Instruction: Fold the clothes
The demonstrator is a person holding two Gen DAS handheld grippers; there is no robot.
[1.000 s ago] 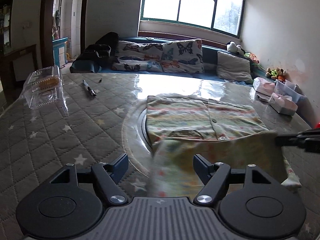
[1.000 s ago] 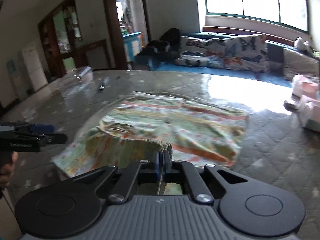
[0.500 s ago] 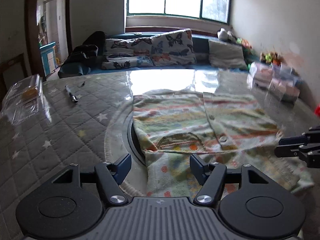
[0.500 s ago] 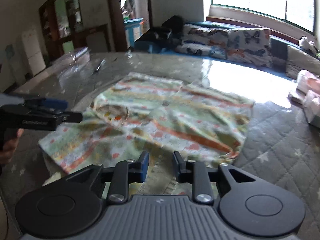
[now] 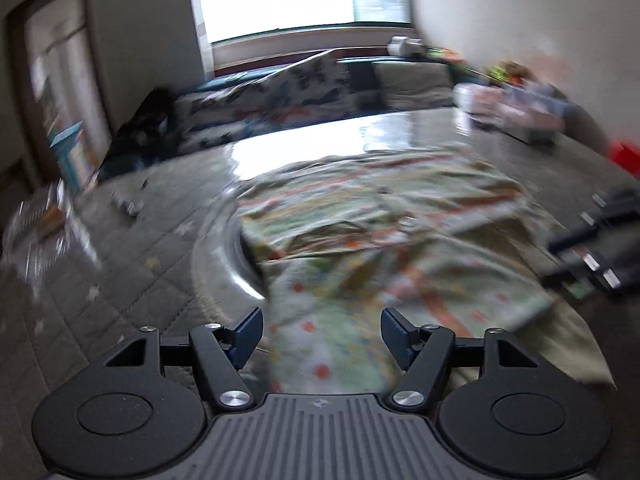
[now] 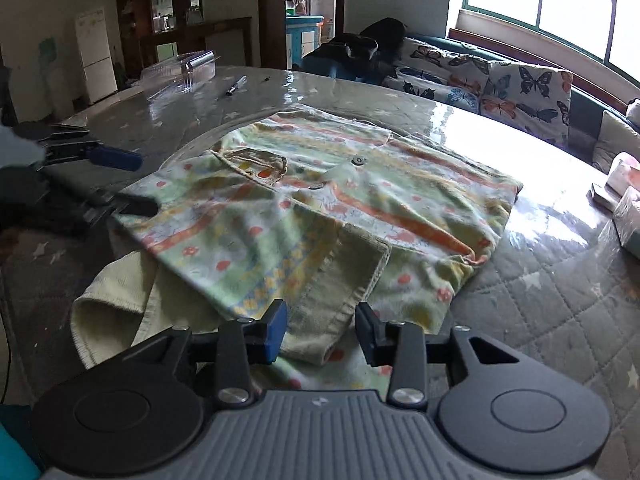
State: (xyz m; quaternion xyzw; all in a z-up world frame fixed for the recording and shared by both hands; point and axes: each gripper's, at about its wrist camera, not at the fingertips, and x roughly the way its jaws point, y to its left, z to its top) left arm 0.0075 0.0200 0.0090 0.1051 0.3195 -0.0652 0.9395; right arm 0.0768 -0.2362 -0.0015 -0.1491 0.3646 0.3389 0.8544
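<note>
Released a second ago, the striped shirt lies half-folded on the quilted table; both the left gripper and right gripper now gape, empty.

Garment showing pale green with orange stripes, red dots; table showing grey quilting, stars; cushions showing butterflies.

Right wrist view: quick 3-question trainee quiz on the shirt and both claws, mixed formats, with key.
1. True or false: the right claw is clamped on the shirt.
2. The pen lies: A) on the shirt B) on the table beyond the shirt C) in the left claw.
3. Fill in: the left claw is ____.

Key: 1 false, it is open; 2 B; 3 open.
</note>
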